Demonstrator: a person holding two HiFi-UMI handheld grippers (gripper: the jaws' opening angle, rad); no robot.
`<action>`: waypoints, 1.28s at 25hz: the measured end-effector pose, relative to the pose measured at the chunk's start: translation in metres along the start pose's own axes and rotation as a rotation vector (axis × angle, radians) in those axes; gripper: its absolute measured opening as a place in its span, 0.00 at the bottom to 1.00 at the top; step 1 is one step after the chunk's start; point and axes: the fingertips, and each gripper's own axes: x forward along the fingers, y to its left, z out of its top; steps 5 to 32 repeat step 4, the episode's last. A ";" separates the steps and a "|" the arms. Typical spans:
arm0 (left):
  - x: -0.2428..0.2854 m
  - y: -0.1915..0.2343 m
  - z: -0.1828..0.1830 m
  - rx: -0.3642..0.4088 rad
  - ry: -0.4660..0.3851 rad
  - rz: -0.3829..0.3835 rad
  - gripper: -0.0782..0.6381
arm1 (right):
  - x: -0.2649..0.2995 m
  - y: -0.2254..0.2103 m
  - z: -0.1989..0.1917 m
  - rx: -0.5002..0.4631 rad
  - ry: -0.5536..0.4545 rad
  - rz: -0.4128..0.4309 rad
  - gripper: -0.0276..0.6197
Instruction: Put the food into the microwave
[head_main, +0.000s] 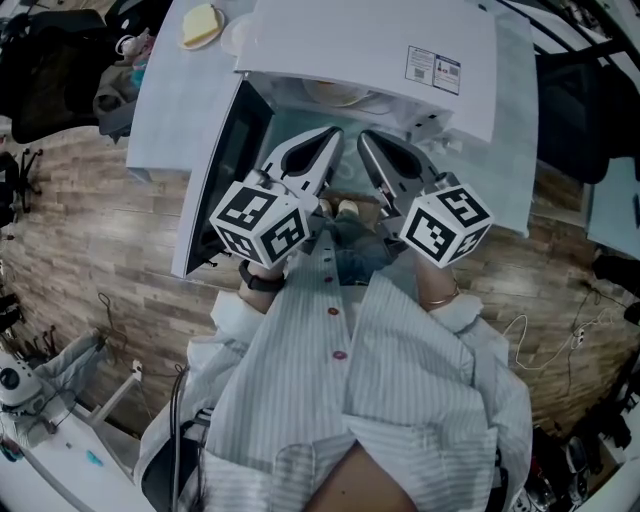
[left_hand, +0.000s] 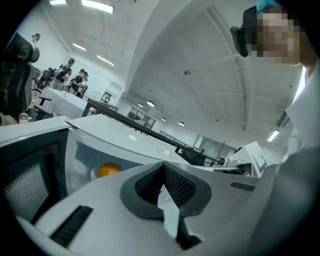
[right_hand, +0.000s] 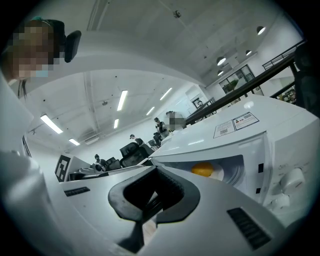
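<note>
Since the microwave (head_main: 400, 60) door (head_main: 225, 165) hangs open to the left, you can see the food (left_hand: 108, 170) already inside, sitting on a white plate (left_hand: 94, 172). It's a roundish orange-yellow lump, slightly wider than tall, lying flat, so no real pointing direction that I can tell. Left gripper (head_main: 333, 140) and right gripper (head_main: 366, 142) are side by side just in front of the opening, aimed into it, jaws pressed together with nothing between them. Microwave sits on a pale tabletop (head_main: 170, 100).

Bright even light from ceiling strips (right_hand: 122, 100); strong fisheye bending, dark corners, soft foreground
</note>
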 end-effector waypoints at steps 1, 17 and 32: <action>-0.001 -0.001 -0.001 -0.002 0.001 0.002 0.12 | -0.001 0.000 -0.001 0.001 0.004 0.000 0.09; -0.003 -0.005 -0.005 -0.009 0.008 0.009 0.12 | -0.005 0.002 -0.004 0.008 0.017 0.002 0.09; -0.003 -0.005 -0.005 -0.009 0.008 0.009 0.12 | -0.005 0.002 -0.004 0.008 0.017 0.002 0.09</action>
